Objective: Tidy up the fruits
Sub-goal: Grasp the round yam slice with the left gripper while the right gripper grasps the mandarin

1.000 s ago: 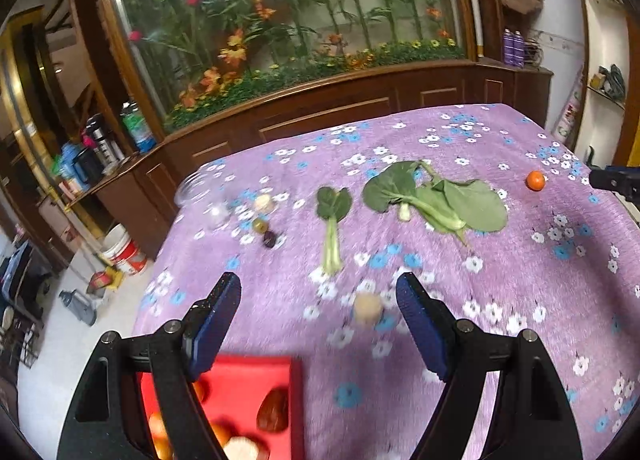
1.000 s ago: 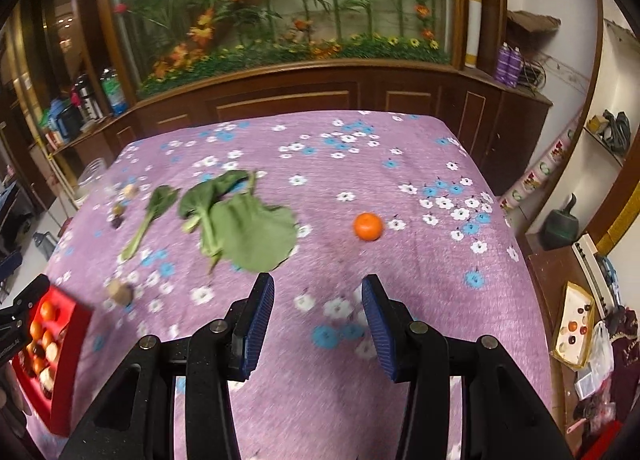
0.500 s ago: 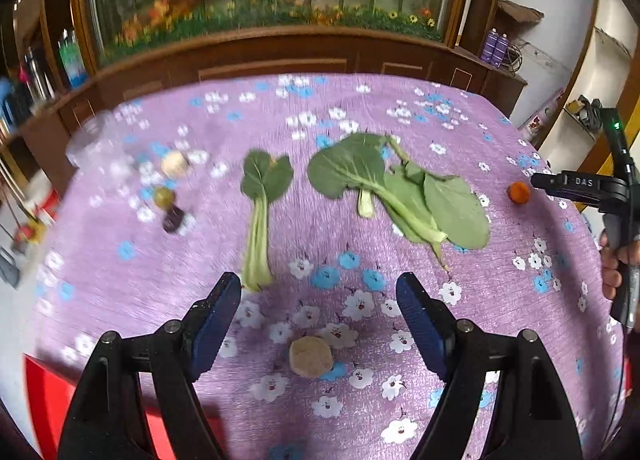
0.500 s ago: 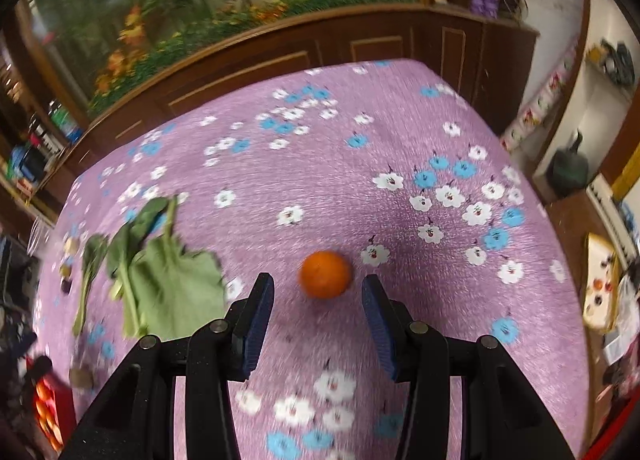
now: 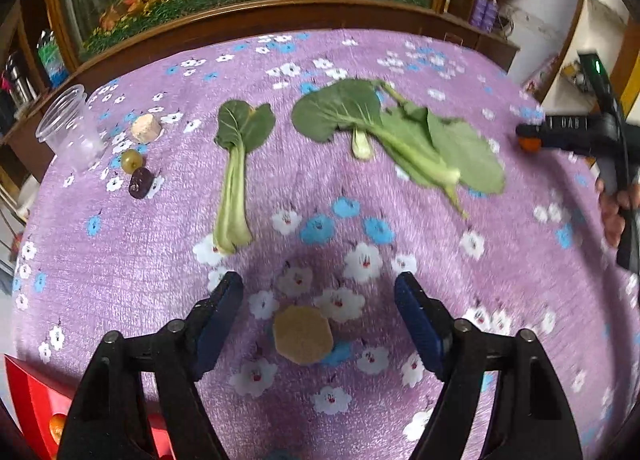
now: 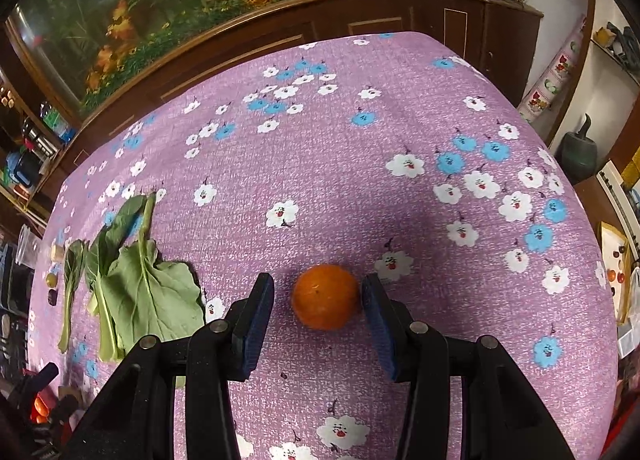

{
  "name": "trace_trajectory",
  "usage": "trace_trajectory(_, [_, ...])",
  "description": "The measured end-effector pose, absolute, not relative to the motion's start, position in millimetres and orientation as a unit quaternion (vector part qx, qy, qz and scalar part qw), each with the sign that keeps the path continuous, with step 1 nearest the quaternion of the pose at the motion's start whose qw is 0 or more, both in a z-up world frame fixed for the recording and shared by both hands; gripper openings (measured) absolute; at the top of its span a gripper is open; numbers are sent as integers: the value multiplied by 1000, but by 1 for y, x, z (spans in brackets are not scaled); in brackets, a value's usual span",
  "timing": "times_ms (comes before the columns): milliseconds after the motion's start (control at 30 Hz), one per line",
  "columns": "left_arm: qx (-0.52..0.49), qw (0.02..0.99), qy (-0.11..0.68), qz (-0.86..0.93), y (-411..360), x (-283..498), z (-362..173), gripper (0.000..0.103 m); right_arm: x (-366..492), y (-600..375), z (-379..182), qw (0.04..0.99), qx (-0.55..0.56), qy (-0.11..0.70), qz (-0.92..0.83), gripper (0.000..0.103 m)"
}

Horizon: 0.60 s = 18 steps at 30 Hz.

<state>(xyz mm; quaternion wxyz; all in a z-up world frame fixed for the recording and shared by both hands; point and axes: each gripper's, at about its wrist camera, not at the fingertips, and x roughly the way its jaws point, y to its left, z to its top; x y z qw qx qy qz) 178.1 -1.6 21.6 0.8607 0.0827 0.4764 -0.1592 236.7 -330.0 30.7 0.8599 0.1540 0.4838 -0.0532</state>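
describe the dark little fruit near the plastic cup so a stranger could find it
Start at the clear plastic cup on the left edge of the purple flowered tablecloth. Just beside it three small items run in a line toward the viewer: a pale chunk, a green grape, then the dark fruit. It is the nearest and the only dark purple one.

purple floral table (image 6: 360,148): orange (image 6: 325,302), greens (image 5: 404,140), cup (image 5: 70,128).

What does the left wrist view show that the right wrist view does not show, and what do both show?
Only the left wrist view: the left hand-held gripper, its jaws closing around a tan round piece without touching it.

Only the right wrist view: the right hand-held gripper astride the orange, a gap showing on at least the left side.

Both: the leafy greens, the clear cup and the purple floral cloth.
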Motion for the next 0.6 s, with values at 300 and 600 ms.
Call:
trace_trajectory(300, [105, 861, 475, -147, -5, 171, 13, 25, 235, -322, 26, 863, 117, 486, -69, 39])
trace_trajectory(600, [98, 869, 461, -152, -3, 155, 27, 25, 217, -312, 35, 869, 113, 478, -59, 36])
